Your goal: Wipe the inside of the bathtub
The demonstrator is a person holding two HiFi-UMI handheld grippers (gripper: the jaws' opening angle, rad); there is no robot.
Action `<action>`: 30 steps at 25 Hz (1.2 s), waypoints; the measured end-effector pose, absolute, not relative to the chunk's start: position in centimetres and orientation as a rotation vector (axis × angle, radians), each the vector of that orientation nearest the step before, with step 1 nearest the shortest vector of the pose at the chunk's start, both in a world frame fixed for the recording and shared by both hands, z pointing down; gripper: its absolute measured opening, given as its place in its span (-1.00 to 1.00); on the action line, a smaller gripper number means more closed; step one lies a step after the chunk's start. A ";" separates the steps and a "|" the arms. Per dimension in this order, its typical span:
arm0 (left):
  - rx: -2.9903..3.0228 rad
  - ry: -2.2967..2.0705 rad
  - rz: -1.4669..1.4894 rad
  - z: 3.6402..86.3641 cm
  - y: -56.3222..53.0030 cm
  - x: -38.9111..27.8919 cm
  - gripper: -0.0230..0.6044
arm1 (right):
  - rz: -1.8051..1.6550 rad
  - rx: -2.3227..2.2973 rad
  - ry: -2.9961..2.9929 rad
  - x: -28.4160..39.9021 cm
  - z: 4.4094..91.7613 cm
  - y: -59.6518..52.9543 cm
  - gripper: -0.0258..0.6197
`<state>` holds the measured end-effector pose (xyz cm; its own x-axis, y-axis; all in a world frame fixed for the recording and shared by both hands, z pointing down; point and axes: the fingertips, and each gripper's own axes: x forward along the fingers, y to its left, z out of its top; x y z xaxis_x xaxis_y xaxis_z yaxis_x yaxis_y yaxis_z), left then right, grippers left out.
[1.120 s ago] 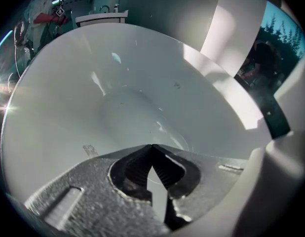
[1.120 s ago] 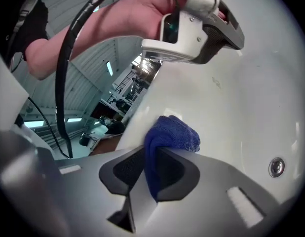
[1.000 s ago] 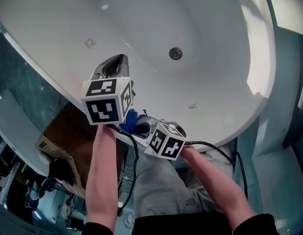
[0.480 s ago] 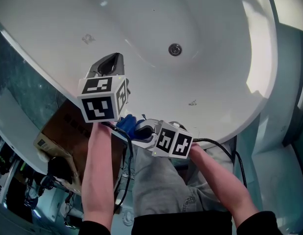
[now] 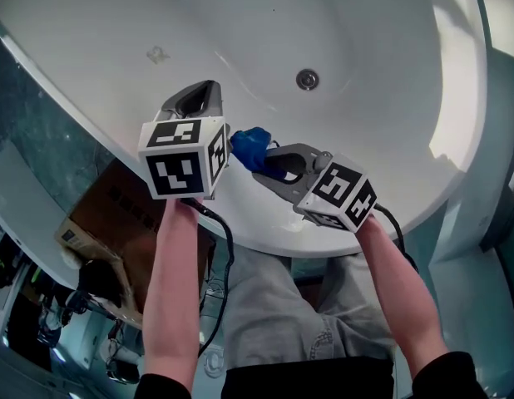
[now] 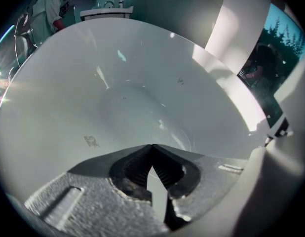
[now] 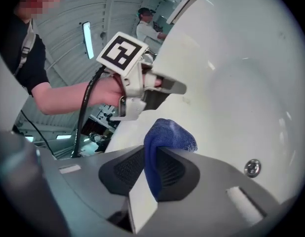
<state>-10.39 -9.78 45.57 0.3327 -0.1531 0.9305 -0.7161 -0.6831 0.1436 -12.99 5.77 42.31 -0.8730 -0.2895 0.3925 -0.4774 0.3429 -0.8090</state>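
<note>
The white bathtub [image 5: 382, 65] fills the upper head view, with its round drain [image 5: 306, 79] at the bottom of the basin. My right gripper [image 5: 255, 153] is shut on a blue cloth [image 5: 250, 145], held over the tub's near wall; in the right gripper view the blue cloth [image 7: 165, 137] bulges out between the jaws, with the drain [image 7: 251, 167] at lower right. My left gripper [image 5: 199, 91] hovers just left of it over the inner wall, shut with nothing between its jaws. In the left gripper view the left gripper [image 6: 152, 147] points into the white basin [image 6: 118, 93].
A cardboard box [image 5: 116, 223] sits on the floor beside the tub at lower left. The tub's near rim [image 5: 265, 239] runs just under my forearms. Small marks [image 5: 157, 54] show on the inner wall. People stand in the background [image 7: 147, 23].
My right gripper has swung from below the near rim up and over it into the tub, carrying the blue cloth. The left gripper stayed about where it was.
</note>
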 end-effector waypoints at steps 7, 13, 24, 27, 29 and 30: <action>2.020 -0.718 1.356 48.8 -8.8 -11.1 -0.91 | 1.480 0.862 -2.231 -6.1 50.3 4.4 -0.67; 2.010 -0.683 1.358 52.1 -9.5 -11.2 -0.91 | 1.367 0.784 -2.130 -5.4 57.6 4.8 -0.67; 1.971 -0.609 1.389 57.9 -6.8 -10.1 -0.91 | 1.374 0.747 -1.970 -6.4 69.6 6.7 -0.67; 1.952 -0.614 1.405 58.5 -6.1 -9.0 -0.91 | 1.367 0.687 -1.969 -6.2 70.5 7.8 -0.67; 1.943 -0.610 1.398 59.0 -5.3 -7.6 -0.91 | 1.354 0.646 -1.969 -5.6 70.9 8.9 -0.67; 1.940 -0.607 1.394 59.2 -5.1 -7.4 -0.91 | 1.350 0.622 -1.970 -5.8 71.1 9.4 -0.67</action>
<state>-7.43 -5.10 59.19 0.3227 0.0092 0.9465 -0.6995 -0.6713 0.2450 -5.75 9.36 71.10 -0.6682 -0.0174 0.7438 -0.6999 0.3538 -0.6205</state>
